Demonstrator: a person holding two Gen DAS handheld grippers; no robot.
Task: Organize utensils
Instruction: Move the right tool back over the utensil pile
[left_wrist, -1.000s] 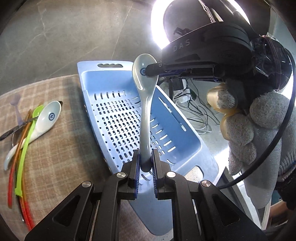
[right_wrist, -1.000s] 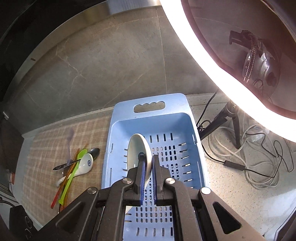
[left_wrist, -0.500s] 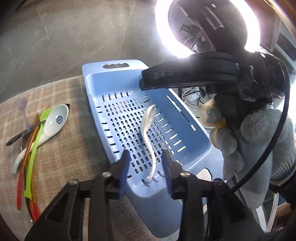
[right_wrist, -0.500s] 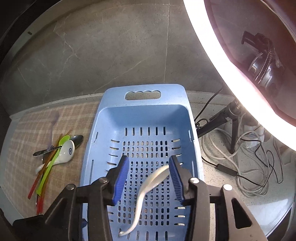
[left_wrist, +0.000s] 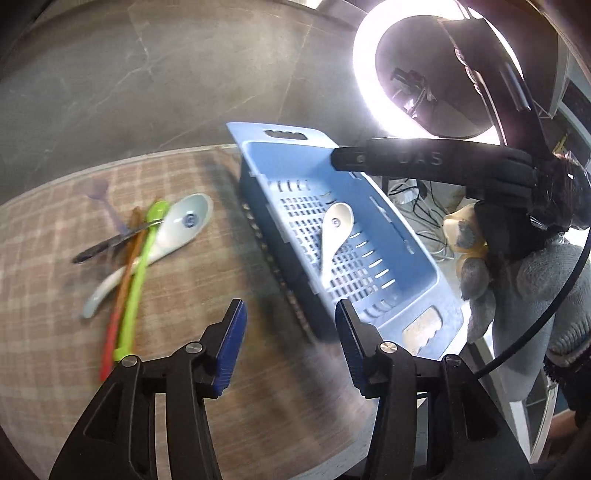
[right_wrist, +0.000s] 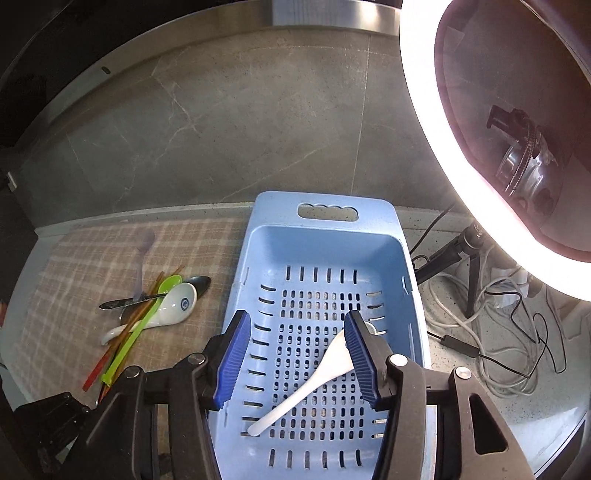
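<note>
One blue basket (right_wrist: 325, 254) holds one white spoon (right_wrist: 314, 380); another white spoon (right_wrist: 173, 306) lies outside. Both claws, left claw (left_wrist: 290, 347) and right claw (right_wrist: 295, 358), are spread, holding nothing.

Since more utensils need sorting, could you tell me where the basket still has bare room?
The basket floor is bare at the far end by the handle slot and along its left wall. The white spoon lies diagonally across the near right half. The utensil pile on the mat is crowded.

2 white spoons (right_wrist: 325, 369) (right_wrist: 173, 306), 1 basket (right_wrist: 325, 206)
</note>
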